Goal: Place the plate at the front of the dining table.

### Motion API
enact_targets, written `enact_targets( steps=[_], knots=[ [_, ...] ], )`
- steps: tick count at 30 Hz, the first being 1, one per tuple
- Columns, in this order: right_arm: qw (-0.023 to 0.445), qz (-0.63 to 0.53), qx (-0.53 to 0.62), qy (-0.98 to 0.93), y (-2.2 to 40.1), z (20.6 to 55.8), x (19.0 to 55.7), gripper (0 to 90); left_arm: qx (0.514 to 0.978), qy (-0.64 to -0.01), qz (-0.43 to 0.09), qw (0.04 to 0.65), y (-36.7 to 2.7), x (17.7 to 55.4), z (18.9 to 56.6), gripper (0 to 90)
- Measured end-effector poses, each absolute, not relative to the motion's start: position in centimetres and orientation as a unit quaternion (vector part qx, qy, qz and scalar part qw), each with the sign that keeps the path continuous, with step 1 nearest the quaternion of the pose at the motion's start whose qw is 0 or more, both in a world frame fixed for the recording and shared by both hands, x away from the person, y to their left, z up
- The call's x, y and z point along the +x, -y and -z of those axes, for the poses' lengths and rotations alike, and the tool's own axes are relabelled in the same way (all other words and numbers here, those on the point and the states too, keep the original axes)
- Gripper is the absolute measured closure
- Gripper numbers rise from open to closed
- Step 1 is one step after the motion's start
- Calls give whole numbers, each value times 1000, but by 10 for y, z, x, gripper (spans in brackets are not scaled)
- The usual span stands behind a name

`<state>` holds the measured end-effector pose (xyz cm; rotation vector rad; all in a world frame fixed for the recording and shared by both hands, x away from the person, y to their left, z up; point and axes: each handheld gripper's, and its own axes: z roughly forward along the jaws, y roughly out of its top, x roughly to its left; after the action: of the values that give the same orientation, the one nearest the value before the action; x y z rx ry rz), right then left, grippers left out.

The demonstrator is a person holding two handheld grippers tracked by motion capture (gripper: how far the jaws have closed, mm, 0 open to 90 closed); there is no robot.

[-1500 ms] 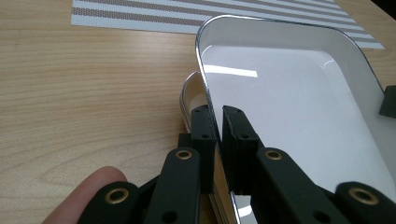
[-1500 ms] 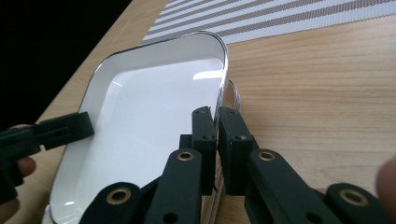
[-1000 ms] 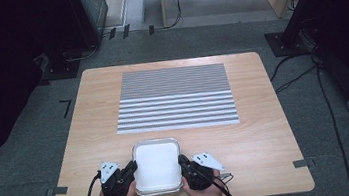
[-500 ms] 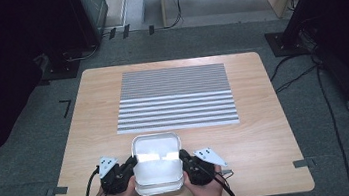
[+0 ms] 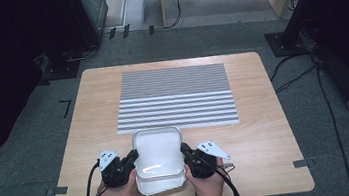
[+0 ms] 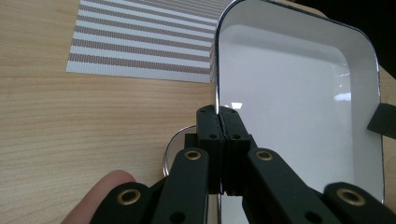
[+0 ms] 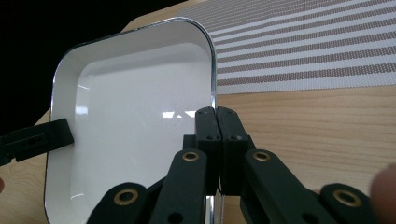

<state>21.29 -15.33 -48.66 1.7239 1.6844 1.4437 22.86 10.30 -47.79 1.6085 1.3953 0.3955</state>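
Observation:
A white rectangular tray (image 5: 157,148) with a thin metal rim hangs just above the near edge of the wooden table (image 5: 262,132). My left gripper (image 5: 133,157) is shut on its left rim, and my right gripper (image 5: 185,150) is shut on its right rim. In the left gripper view the jaws (image 6: 218,113) pinch the rim of the tray (image 6: 289,93). The right gripper view shows the same grip (image 7: 215,112) on the tray (image 7: 135,107). A second, similar tray (image 5: 160,185) lies on the table below it, and its rim (image 6: 169,147) peeks out under the left gripper.
A grey and white striped placemat (image 5: 174,95) lies flat across the middle of the table, just beyond the trays. The person's hands come in at the front edge. Cables trail from both grippers. Dark furniture and floor cables surround the table.
The top tray has risen and shifted slightly toward the placemat, uncovering the near edge of the tray beneath. Both grippers moved with it, still pinching its rims.

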Motion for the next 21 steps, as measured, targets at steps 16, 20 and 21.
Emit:
enact_targets(
  steps=[16, 20, 21],
  knots=[
    [182, -517, 593, -590, 158, 464, 224, 900, 653, -558, -166, 484, -100, 241, 458, 900],
    [190, -517, 590, -590, 161, 458, 233, 900, 653, -556, -166, 488, -97, 249, 453, 898],
    [190, -517, 590, -590, 161, 458, 233, 900, 652, -555, -165, 489, -96, 252, 452, 898]
  ],
)
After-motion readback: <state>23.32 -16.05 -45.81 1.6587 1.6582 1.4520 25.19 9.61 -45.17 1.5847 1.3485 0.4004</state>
